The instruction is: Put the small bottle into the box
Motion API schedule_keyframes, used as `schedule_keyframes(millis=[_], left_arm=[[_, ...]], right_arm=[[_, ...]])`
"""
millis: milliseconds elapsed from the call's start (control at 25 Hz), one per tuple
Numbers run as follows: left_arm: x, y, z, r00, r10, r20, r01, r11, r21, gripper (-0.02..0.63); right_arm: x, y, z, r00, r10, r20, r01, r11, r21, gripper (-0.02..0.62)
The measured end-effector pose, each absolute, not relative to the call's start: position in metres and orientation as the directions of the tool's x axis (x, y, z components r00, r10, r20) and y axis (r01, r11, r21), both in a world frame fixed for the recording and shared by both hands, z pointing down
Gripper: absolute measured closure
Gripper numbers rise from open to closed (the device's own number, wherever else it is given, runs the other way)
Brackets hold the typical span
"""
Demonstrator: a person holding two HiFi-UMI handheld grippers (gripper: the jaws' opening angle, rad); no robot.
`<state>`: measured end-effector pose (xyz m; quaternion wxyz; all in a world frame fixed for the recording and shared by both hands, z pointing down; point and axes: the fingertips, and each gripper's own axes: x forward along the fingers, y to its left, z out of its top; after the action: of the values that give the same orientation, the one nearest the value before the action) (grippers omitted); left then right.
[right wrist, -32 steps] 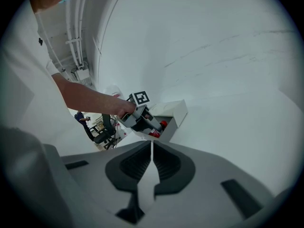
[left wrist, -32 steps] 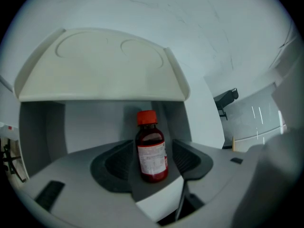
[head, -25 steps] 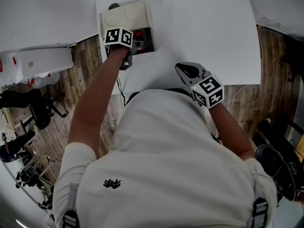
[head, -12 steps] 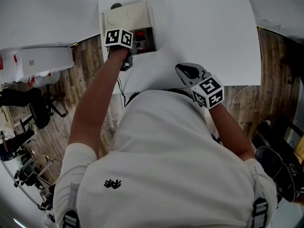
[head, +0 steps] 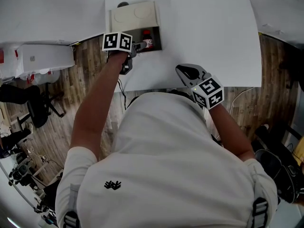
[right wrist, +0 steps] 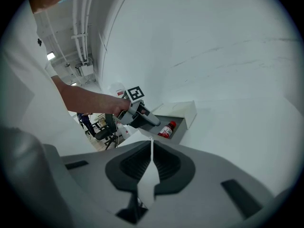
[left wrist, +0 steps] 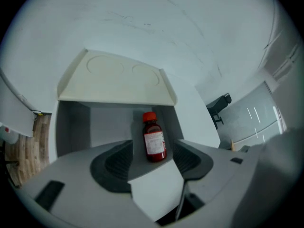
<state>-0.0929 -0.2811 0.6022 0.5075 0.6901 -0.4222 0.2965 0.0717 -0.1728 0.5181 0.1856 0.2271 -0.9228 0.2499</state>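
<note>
The box [head: 133, 15] stands at the far left of the white table, its cream lid raised behind a grey compartment. Inside it sits the small bottle [head: 147, 42], dark red with a red cap and a white label. My left gripper [head: 138, 45] is open at the compartment's mouth. In the left gripper view the bottle [left wrist: 154, 139] stands between the tips of the left gripper [left wrist: 153, 158], with a gap on each side, under the lid [left wrist: 118, 77]. My right gripper [head: 187, 71] is shut on nothing above the table's near edge. In the right gripper view, beyond the right gripper [right wrist: 151, 152], the bottle [right wrist: 166, 129] lies in the box [right wrist: 185, 110].
The white table [head: 209, 27] ends close to the box on the left, with wooden floor [head: 90, 65] beyond. A white unit [head: 42, 58] and an office chair [head: 40, 110] stand on that floor. The person's torso fills the lower head view.
My left gripper has drawn back a little from the box's compartment, and the bottle stays inside. The right gripper has not moved.
</note>
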Motion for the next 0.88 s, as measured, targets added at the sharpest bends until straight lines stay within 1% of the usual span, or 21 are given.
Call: schedule_keyframes(millis=[120, 320, 400, 520, 600, 680, 880], left_arm=[[-0.103, -0.269, 0.59, 0.48, -0.325, 0.815, -0.877, -0.165, 0.451, 0.345], [-0.121, -0.239, 0.564, 0.522, -0.416, 0.745, -0.852, -0.208, 0.481, 0.395], [-0.134, -0.223, 0.556, 0.506, -0.445, 0.739, -0.862, -0.229, 0.452, 0.446], [-0.157, -0.198, 0.548, 0.46, -0.487, 0.742, -0.887, -0.272, 0.372, 0.542], [-0.162, -0.185, 0.54, 0.48, -0.509, 0.714, -0.877, -0.303, 0.374, 0.585], [-0.162, -0.169, 0.53, 0.527, -0.523, 0.67, -0.85, -0.337, 0.406, 0.597], [-0.17, -0.117, 0.504, 0.617, -0.534, 0.577, -0.787, -0.416, 0.456, 0.6]], right_arm=[[0.061, -0.165, 0.515, -0.826, -0.325, 0.46, -0.508, 0.783, -0.359, 0.578], [0.038, -0.147, 0.511, -0.821, -0.325, 0.47, -0.508, 0.792, -0.34, 0.578], [0.027, -0.139, 0.508, -0.817, -0.329, 0.474, -0.512, 0.792, -0.333, 0.578], [0.011, -0.126, 0.506, -0.81, -0.34, 0.479, -0.523, 0.789, -0.324, 0.581], [0.004, -0.12, 0.503, -0.804, -0.352, 0.479, -0.532, 0.786, -0.315, 0.581], [-0.003, -0.111, 0.499, -0.799, -0.367, 0.477, -0.541, 0.785, -0.301, 0.583], [-0.027, -0.079, 0.494, -0.781, -0.387, 0.49, -0.559, 0.782, -0.274, 0.586]])
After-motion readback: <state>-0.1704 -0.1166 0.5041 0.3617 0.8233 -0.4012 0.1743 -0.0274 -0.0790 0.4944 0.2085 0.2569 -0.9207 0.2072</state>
